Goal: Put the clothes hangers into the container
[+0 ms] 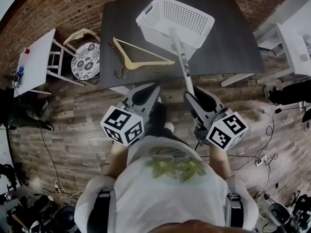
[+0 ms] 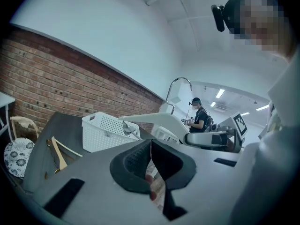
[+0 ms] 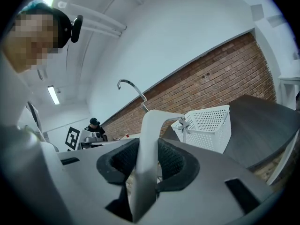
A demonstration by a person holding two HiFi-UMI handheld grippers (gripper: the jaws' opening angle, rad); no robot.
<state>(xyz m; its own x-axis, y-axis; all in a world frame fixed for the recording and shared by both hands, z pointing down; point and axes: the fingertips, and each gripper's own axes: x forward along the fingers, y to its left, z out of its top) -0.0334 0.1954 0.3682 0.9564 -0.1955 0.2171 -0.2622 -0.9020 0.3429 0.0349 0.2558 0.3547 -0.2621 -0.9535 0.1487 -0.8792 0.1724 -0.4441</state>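
Observation:
A white perforated basket (image 1: 160, 35) stands tilted at the far side of a dark table (image 1: 228, 42). Wooden hangers (image 1: 138, 59) lie on the table to its left. My right gripper (image 1: 194, 93) is shut on one end of a white hanger (image 1: 181, 57), whose other end reaches the basket's near wall. In the right gripper view the white hanger (image 3: 150, 139) fills the jaws, with the basket (image 3: 208, 128) beyond. My left gripper (image 1: 146, 89) hangs beside it off the table's near edge, shut and empty. Its view shows the basket (image 2: 108, 132) and wooden hangers (image 2: 58, 151).
A white chair with a patterned cushion (image 1: 86, 59) stands at the table's left end, and a white side table (image 1: 34, 62) further left. White furniture (image 1: 291, 47) is at the right. Cables lie on the wooden floor. Another person (image 2: 199, 114) stands in the background.

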